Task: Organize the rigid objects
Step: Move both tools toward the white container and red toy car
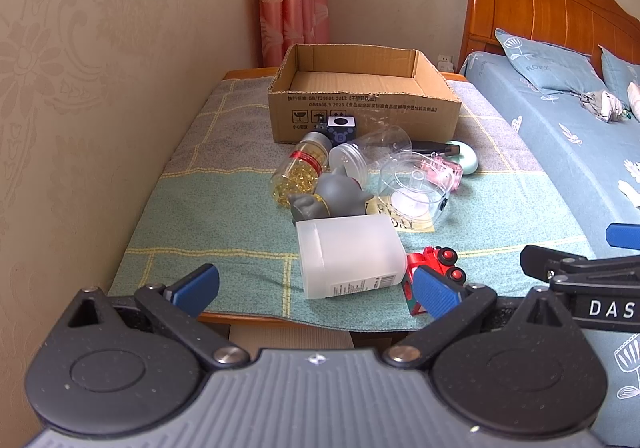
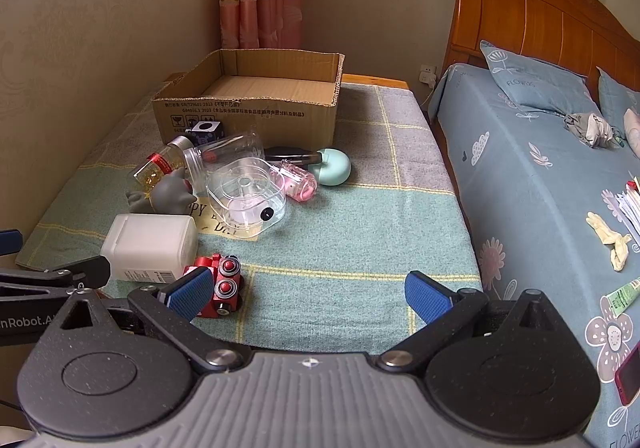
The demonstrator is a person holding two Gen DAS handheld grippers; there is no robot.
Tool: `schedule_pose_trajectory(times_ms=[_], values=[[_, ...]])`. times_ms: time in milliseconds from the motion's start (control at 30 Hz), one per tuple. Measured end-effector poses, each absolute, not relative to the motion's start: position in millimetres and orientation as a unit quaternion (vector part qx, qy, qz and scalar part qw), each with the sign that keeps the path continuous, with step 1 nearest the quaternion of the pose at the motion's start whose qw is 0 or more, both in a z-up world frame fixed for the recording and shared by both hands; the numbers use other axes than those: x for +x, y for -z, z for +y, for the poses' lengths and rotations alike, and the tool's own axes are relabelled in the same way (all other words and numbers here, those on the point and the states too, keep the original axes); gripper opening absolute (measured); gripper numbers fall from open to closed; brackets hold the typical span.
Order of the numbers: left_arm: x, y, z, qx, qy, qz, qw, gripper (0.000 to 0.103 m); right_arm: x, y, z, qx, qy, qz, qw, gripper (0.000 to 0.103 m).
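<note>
A wooden table (image 2: pixel 372 79) carries a green and grey checked cloth (image 2: pixel 340 215). On the cloth stands an open cardboard box (image 2: pixel 256 115) at the far end. Just before the box lies a huddle of jars and toys; nearest of all, a white bottle (image 2: pixel 150 248) beside a red toy car (image 2: pixel 220 284).

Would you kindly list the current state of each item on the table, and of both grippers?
cardboard box: open-topped, nothing visible inside
white plastic bottle: lying on its side
capsule bottle: lying down, capped
clear jar: on its side
grey figurine: toppled
red toy train: upright, beside the white bottle
left gripper: open, holding nothing
right gripper: open, holding nothing
</note>
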State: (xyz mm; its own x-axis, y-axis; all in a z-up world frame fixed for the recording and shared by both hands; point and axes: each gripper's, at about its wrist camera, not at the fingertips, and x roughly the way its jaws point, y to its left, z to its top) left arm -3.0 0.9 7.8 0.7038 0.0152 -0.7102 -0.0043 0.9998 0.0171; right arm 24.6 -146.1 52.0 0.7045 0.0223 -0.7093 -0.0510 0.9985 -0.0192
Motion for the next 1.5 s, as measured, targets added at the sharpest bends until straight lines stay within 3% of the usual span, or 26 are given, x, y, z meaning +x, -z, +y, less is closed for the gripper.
schedule_pose_trajectory(times_ms=[733, 1500], values=[[3, -7, -1, 0.017, 0.012, 0.375, 0.927, 0.102, 32, -47, -147, -0.039, -0.040, 0.378, 0.924, 0.103], [36, 10, 22, 0.024, 0.037, 0.376, 0.925, 0.102, 65, 8, -116, -0.121, -0.249, 0.367, 0.888, 0.103]])
